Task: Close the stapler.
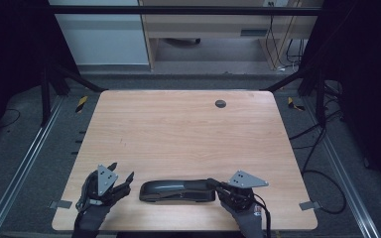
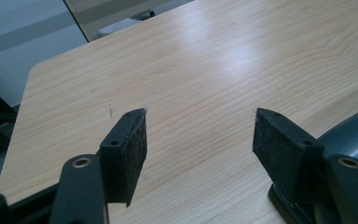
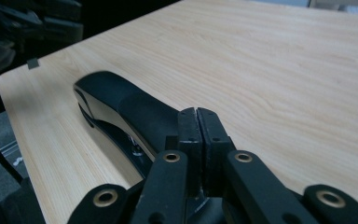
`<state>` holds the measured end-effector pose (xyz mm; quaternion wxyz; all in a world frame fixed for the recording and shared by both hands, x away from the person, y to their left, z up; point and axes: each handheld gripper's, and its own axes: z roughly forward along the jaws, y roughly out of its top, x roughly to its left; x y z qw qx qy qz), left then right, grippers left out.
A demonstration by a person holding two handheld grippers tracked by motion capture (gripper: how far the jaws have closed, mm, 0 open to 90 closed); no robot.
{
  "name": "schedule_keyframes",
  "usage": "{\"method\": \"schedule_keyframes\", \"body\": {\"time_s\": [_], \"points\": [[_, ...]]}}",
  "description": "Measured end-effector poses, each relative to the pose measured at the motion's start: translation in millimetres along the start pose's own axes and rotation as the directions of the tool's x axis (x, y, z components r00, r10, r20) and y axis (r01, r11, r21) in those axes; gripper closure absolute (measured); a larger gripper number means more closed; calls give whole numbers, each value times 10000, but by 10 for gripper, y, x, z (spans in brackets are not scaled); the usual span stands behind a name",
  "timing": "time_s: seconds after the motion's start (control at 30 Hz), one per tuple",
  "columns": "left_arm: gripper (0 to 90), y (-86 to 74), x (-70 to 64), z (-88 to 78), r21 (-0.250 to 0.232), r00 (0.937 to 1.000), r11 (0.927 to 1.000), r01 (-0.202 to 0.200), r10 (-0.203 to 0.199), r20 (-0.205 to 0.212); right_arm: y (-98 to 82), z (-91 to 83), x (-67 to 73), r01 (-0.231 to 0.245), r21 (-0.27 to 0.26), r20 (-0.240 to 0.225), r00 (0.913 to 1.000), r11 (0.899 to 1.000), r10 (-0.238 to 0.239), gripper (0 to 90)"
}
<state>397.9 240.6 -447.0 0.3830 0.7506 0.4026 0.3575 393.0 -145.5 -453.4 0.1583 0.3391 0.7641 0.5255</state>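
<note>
A dark, long stapler lies flat near the front edge of the wooden table, lengthwise from left to right. My left gripper stands just left of it, open, with only bare wood between its pads; the stapler's end shows beside the right-hand pad. My right gripper is at the stapler's right end. In the right gripper view its two pads are pressed together with nothing between them, their tips over the rear of the stapler.
A round dark cable hole sits near the table's far edge. Black frame posts and metal rails flank the table. Cables trail on the floor to the right, and a wooden desk stands behind.
</note>
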Motion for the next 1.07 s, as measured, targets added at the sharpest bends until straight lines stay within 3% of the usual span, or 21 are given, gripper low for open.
{"method": "schedule_keyframes", "body": {"time_s": [0.23, 0.47, 0.57, 0.73, 0.87, 1.07], "points": [[346, -10, -6, 7, 4, 10000, 10000, 4, -4, 35, 61, -12, 40, 368, -150, 319, 9988, 9992, -363, 801], [346, -49, 3, 50, 132, 9999, 9999, 56, -58, 128, -3, -79, -191, 94, -326, 1413, 9900, 9994, -47, 658], [345, -69, 12, 69, 170, 9999, 9998, 81, -83, 125, -49, -123, -320, -128, -375, 2006, 9795, 9992, 200, 542], [335, -128, 40, 131, 337, 9998, 9993, 170, -175, 128, -165, -196, -573, -418, -45, 3060, 9511, 9991, 412, 409], [326, -180, 79, 174, 490, 9997, 9985, 229, -233, 81, -269, -274, -757, -609, 94, 3696, 9277, 9981, 532, 370], [317, -260, 191, 228, 689, 9989, 9966, 448, -439, -143, -388, -403, -1001, -1080, 498, 4306, 8993, 9929, 763, 322]]}}
